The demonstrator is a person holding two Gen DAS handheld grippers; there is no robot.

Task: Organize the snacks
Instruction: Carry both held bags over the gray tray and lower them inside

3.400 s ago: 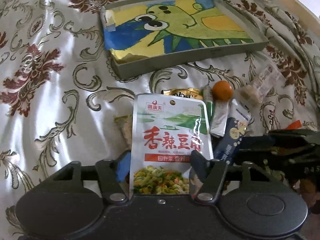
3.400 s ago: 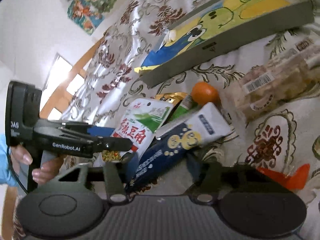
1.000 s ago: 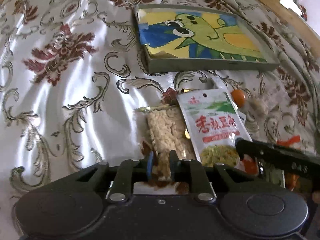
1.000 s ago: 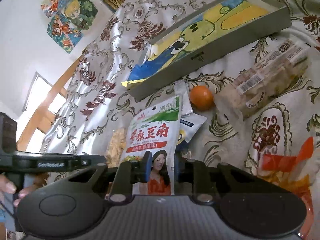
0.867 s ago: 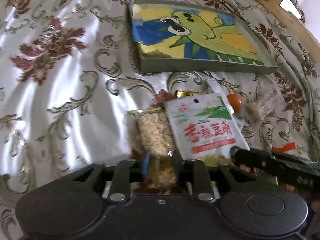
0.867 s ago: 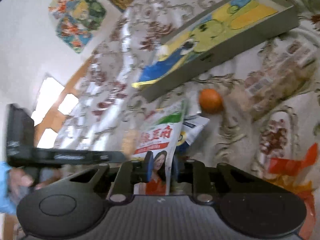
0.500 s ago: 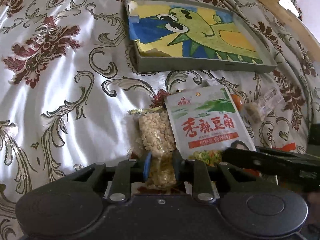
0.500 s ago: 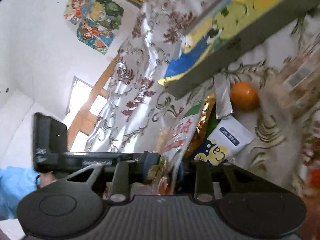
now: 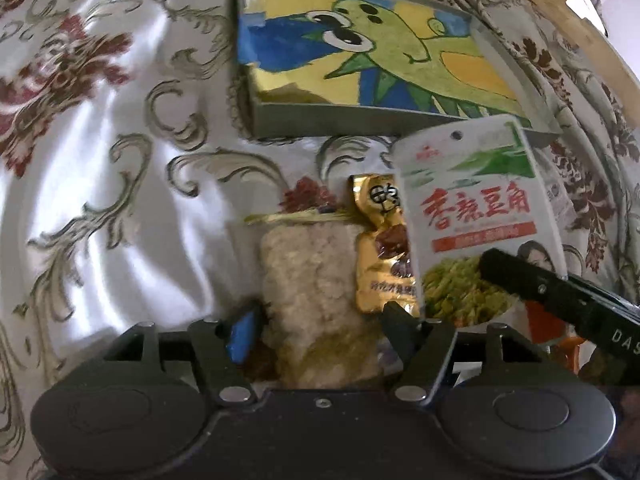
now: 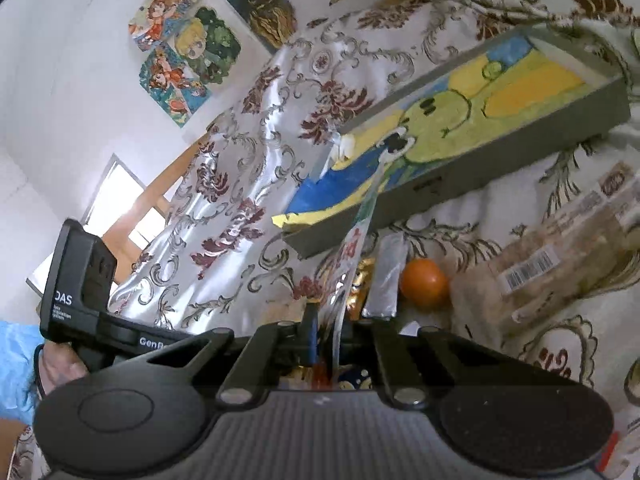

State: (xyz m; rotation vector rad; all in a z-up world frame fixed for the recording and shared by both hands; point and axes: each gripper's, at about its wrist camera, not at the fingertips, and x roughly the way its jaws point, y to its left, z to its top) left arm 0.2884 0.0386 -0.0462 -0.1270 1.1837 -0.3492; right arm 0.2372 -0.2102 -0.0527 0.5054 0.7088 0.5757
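Note:
My right gripper (image 10: 326, 340) is shut on the bottom edge of a white and green snack pouch (image 9: 472, 216) and holds it raised above the cloth; in the right wrist view the pouch (image 10: 356, 248) shows edge-on. My left gripper (image 9: 320, 320) is open, its fingers either side of a clear pack of pale rice crisps (image 9: 316, 280) lying on the cloth. A gold snack packet (image 9: 384, 256) lies just right of the crisps. The grey tray with a green dinosaur picture (image 9: 400, 124) lies beyond, and shows in the right wrist view (image 10: 500, 168).
An orange (image 10: 424, 282), a silver packet (image 10: 384, 280) and a clear pack of biscuits with a barcode (image 10: 560, 272) lie on the patterned satin cloth (image 9: 100, 160). The left gripper's body (image 10: 88, 300) shows at left. Posters hang on the wall.
My left gripper has opened around the rice crisp pack. My right gripper has lifted the white and green pouch off the cloth, uncovering the gold packet.

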